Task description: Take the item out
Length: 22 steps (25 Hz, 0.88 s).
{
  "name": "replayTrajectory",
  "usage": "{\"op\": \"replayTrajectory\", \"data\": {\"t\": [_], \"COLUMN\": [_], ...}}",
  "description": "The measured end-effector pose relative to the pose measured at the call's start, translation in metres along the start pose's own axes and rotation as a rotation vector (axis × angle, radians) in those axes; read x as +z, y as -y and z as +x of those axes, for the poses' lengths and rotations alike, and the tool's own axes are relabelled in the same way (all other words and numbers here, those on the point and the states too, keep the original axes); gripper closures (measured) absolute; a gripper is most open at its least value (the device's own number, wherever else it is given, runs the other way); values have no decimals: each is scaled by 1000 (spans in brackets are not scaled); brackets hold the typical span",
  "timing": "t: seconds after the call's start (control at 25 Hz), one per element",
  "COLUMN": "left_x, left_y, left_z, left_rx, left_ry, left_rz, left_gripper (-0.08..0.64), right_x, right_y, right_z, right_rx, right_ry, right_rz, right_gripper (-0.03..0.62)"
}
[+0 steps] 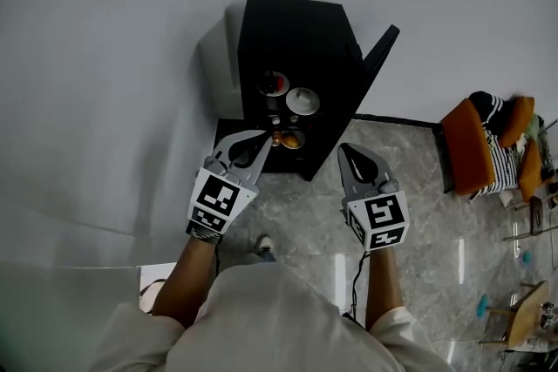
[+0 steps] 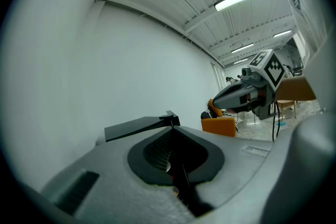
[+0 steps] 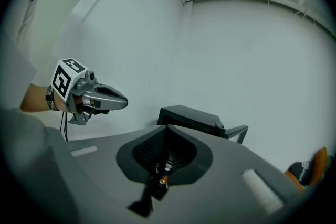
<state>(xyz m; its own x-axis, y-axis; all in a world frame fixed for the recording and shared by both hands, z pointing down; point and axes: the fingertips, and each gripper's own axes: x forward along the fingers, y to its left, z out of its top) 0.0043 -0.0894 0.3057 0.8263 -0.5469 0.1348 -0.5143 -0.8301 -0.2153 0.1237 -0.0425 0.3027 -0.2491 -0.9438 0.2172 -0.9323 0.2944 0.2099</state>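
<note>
A small black cabinet (image 1: 301,39) stands against the white wall with its door (image 1: 377,57) swung open to the right. Inside I see a red-topped can (image 1: 274,84), a white cup (image 1: 302,100) and an orange item (image 1: 283,138) lower down. My left gripper (image 1: 259,139) hovers just in front of the orange item, jaws together and empty. My right gripper (image 1: 353,154) is to the right of the cabinet's open front, shut with nothing in it. The cabinet's top (image 2: 139,127) shows beyond my left gripper (image 2: 170,117), and again as the cabinet (image 3: 191,117) beyond my right gripper (image 3: 167,126).
An orange chair (image 1: 471,148) with a striped cloth stands to the right on the marbled floor (image 1: 410,213). Wooden furniture (image 1: 527,314) sits at the lower right. The white wall (image 1: 113,100) runs along the left and behind the cabinet.
</note>
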Motion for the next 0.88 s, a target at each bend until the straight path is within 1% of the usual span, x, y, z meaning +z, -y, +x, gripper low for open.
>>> {"op": "replayTrajectory", "data": {"t": [0.16, 0.44, 0.56, 0.72, 0.88], "left_x": [-9, -22, -27, -36, -43], "left_y": [-21, -52, -62, -72, -79], "left_z": [16, 37, 44, 53, 62], "left_rx": [-1, -25, -35, -51, -65], "left_ry": [3, -1, -7, -32, -55], "left_rz": [-19, -26, -22, -28, -32], "left_gripper": [555, 557, 557, 555, 555], "right_x": [0, -2, -6, -12, -17], "right_y": [4, 9, 13, 22, 31], "right_z": [23, 72, 90, 108, 122], "right_rx": [3, 11, -10, -53, -72], "right_ry": [-18, -56, -77, -106, -109], "right_rz": [-24, -23, -24, 8, 33], "right_gripper": [584, 584, 584, 584, 584]}}
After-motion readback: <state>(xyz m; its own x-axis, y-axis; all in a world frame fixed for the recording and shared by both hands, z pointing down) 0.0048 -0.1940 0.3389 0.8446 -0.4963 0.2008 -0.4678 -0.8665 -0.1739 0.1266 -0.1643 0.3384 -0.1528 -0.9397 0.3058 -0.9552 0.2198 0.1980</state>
